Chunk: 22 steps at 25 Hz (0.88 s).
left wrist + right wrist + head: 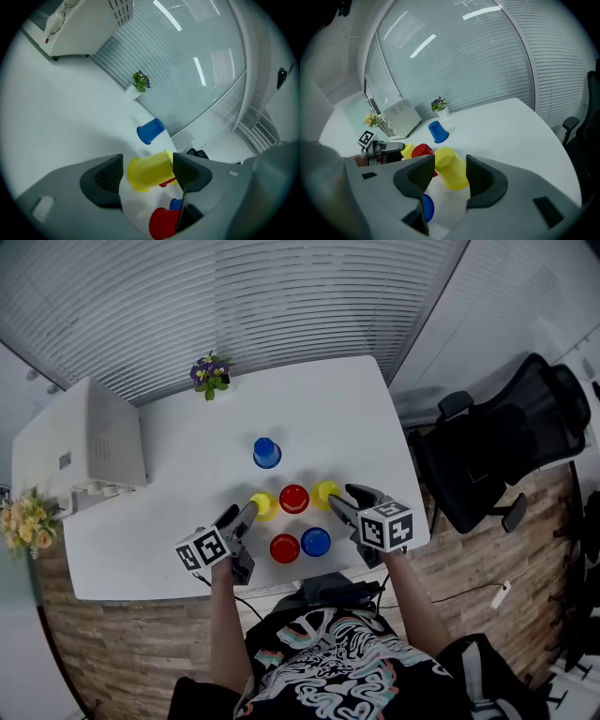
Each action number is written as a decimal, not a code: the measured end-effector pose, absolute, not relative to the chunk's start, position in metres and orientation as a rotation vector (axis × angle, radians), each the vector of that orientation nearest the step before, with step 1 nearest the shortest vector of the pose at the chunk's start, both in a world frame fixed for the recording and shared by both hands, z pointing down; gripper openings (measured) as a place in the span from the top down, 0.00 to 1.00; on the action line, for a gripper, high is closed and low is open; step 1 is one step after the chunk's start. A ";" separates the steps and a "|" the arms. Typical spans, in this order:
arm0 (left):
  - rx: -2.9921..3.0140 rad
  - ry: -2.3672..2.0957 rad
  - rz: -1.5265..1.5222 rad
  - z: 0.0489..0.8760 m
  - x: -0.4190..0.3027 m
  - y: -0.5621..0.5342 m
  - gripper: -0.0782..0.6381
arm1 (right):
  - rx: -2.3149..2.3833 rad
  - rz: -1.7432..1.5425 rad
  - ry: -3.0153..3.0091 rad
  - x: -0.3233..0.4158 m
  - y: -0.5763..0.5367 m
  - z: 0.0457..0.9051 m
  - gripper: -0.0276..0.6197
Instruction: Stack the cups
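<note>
**A yellow cup between each pair of my jaws, all six cups single on the table**

My left gripper (pixel 150 168) has its jaws apart with the left yellow cup (pixel 149 171) standing between them, mouth down on the white table (pixel 187 474). The pad on my right looks to lie against the cup's wall. On the other side a thin strip of table shows between pad and rim, so I am not clamped on it.

My right gripper (pixel 450 164) is set the same way. Its jaws are apart and the right yellow cup (pixel 451 168) stands mouth down between them, just past the tips. Both pads sit close beside its upper wall, and I cannot tell whether either one presses.

The middle red cup (pixel 293 498) stands between my two grippers, just inside each set of tips and touching neither. The near red cup (pixel 284 547) and the near blue cup (pixel 315 542) stand side by side behind the tips, low between the two gripper bodies. The red one is nearer my left gripper and the blue one nearer my right.

The far blue cup (pixel 267 453) stands alone, mouth down, ahead of both grippers. A small pot of flowers (pixel 210 374) sits well beyond it at the table's far edge.
</note>
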State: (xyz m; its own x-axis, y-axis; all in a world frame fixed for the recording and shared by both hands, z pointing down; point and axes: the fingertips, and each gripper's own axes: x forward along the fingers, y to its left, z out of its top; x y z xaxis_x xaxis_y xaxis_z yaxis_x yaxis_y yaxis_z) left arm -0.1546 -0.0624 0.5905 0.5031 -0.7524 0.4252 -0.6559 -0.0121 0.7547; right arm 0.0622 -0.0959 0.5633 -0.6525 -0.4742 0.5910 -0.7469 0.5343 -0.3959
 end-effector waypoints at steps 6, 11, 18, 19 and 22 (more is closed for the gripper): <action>1.721 -1.180 -0.103 0.591 -0.150 -0.065 0.44 | 0.973 0.904 -2.366 0.057 -0.097 0.564 0.64; 1.724 -1.153 -0.114 0.592 -0.144 -0.063 0.44 | 0.961 0.912 -2.373 0.056 -0.098 0.564 0.63; 1.777 -1.202 -0.113 0.581 -0.153 -0.064 0.41 | 0.996 0.886 -2.433 0.060 -0.099 0.548 0.59; 1.783 -1.212 -0.120 0.579 -0.155 -0.063 0.41 | 1.006 0.866 -2.450 0.060 -0.098 0.543 0.59; 1.837 -1.213 -0.145 0.568 -0.155 -0.059 0.41 | 1.009 0.778 -2.518 0.061 -0.092 0.525 0.59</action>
State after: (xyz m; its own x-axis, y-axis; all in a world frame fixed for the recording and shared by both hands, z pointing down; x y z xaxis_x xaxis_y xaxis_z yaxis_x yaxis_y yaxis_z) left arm -0.1552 -0.0589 0.5678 0.5113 -0.7823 0.3558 -0.6767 -0.1113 0.7278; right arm 0.0614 -0.0921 0.5248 -0.7005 -0.5351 0.4722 -0.7082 0.6027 -0.3677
